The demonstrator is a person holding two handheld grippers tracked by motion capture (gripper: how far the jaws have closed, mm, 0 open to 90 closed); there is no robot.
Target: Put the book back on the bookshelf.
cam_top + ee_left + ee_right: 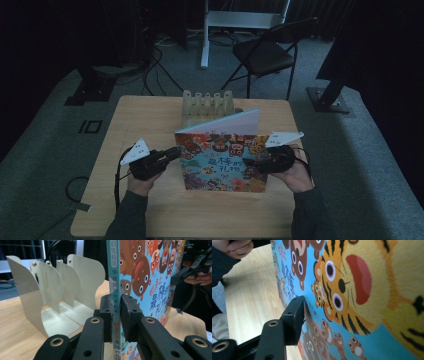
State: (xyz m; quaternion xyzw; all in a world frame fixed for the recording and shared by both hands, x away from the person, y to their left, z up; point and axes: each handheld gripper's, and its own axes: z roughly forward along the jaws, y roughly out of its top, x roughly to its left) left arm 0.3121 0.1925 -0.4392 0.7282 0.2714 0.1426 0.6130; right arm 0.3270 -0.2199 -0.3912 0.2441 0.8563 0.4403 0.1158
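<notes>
Left tool [115, 315] clamps glossy picture book's [150, 277] thin spine.

The book [222, 160] stands up on the table [150, 210]. The rack [207, 106] stands behind it. A chair [265, 55] is behind the table.

Picture book [150, 277] spine — 启发精选, 华语原创优秀绘本, 世界上最棒; front cover — 世界上最棒的礼物, partly readable.

Upright picture book [222, 160] between two claws
</notes>
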